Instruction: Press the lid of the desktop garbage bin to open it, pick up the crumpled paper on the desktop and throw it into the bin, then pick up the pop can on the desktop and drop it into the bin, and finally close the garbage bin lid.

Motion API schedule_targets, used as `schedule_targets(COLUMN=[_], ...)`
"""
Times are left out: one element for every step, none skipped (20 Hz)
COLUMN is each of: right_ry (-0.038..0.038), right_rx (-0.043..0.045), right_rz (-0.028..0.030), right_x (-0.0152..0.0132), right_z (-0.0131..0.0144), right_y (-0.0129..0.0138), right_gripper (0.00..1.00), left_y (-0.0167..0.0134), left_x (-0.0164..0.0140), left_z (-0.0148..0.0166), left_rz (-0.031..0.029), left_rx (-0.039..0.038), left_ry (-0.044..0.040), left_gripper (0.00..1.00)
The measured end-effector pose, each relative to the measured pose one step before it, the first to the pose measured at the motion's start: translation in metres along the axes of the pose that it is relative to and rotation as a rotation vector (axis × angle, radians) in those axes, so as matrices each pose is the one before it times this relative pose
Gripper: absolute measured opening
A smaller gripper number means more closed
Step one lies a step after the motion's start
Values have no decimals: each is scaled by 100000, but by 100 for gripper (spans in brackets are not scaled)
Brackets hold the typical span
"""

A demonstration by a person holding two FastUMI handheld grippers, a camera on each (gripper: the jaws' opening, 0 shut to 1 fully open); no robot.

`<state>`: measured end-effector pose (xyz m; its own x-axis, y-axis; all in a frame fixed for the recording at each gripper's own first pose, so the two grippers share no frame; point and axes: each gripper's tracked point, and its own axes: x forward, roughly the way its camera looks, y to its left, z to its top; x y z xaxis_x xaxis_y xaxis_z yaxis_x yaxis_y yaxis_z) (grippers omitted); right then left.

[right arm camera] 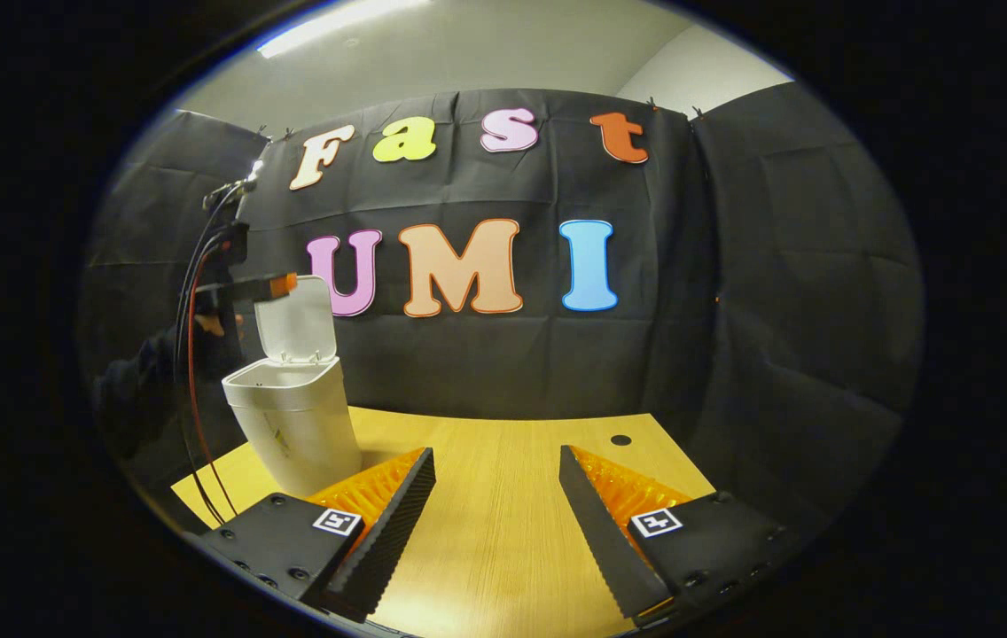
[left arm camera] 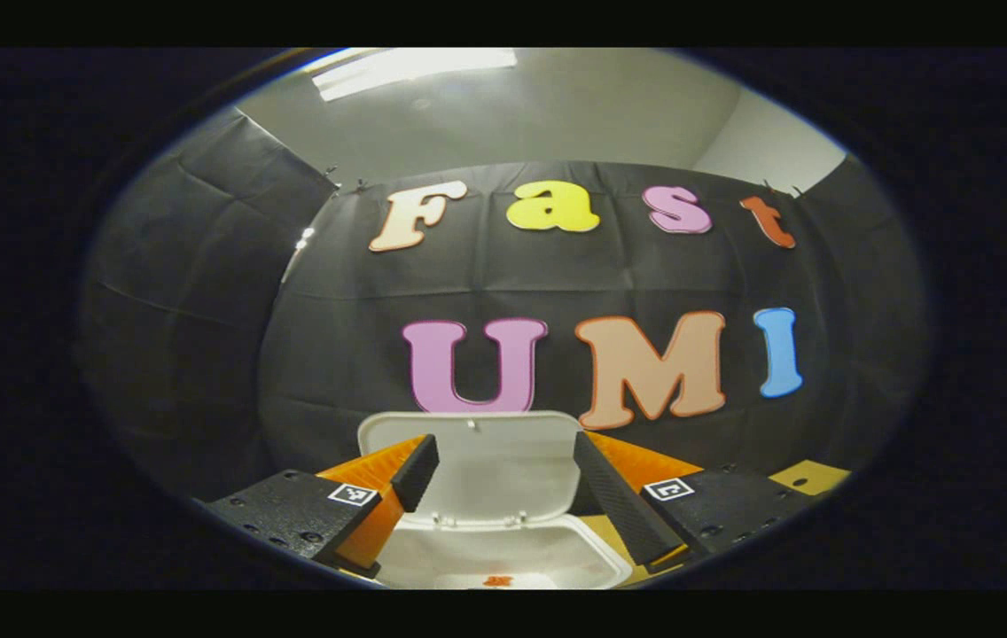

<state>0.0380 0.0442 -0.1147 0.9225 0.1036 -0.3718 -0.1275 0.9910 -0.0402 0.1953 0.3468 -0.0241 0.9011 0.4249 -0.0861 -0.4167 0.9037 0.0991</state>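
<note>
The white desktop bin (left arm camera: 503, 554) stands open just below my left gripper (left arm camera: 503, 443), its lid (left arm camera: 486, 478) tipped up behind the opening. My left gripper is open, its fingers spread over the bin's mouth with nothing between them. A small orange patch (left arm camera: 496, 580) lies deep inside the bin; I cannot tell what it is. In the right gripper view the bin (right arm camera: 300, 425) stands at the left of the wooden table (right arm camera: 503, 505), lid (right arm camera: 295, 323) upright, with the left gripper (right arm camera: 269, 286) hovering over it. My right gripper (right arm camera: 496, 454) is open over bare table.
A person's dark sleeve (right arm camera: 144, 390) and red and black cables (right arm camera: 193, 372) hang left of the bin. A small round hole (right arm camera: 620, 439) sits near the table's far right edge. Black cloth walls close in behind and to the sides.
</note>
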Motion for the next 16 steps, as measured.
schedule_targets(right_ry=[57,288,277,417,450,473,164,190,95,133,240,57,-246,-260,-556,9], right_rx=[474,473,527,731,780,690,341,60,-270,-434,-487,-168,-4,152,-168,-330], right_rz=[-996,-1044,-1075,-1142,-805,-626,-413,-106,241,605,1241,1212,1373,1692,3444,1500], right_x=[-227,-166,-272,-191,-127,-120,-34,-43,25,119,202,225,242,253,565,373], right_z=[-222,-193,-264,-212,-225,-156,-112,-45,-33,-40,49,123,55,130,206,36], right_y=[-300,-258,-331,-317,-295,-160,-79,28,113,187,388,333,351,506,815,332], right_gripper=[95,95,94,94,94,94,95,95,95,95,95,95,95,95,95,95], left_y=[740,456,50,17,-159,-280,-278,-510,-4,-50,24,-253,-251,-238,-444,-329], left_x=[1470,1397,1198,1254,1015,703,505,175,-554,-196,-741,-729,-1084,-1023,-1926,-1228], left_z=[1030,565,-165,-396,-820,-1008,-964,-1291,-388,713,-311,-366,-493,-462,-545,-828], left_rz=[1097,400,-428,-1047,-1500,-1708,-2037,-2339,-561,-1320,-545,-1636,-563,-874,-695,-294], left_rx=[1932,2159,1800,1422,236,-400,-304,-85,-369,-1336,-895,-2081,-1878,-480,80,513], left_ry=[-1340,-70,1423,2259,3774,4122,3897,4983,2107,-1119,2935,786,380,878,-694,54], left_gripper=[93,93,98,93,93,93,93,93,99,94,93,93,94,93,93,93])
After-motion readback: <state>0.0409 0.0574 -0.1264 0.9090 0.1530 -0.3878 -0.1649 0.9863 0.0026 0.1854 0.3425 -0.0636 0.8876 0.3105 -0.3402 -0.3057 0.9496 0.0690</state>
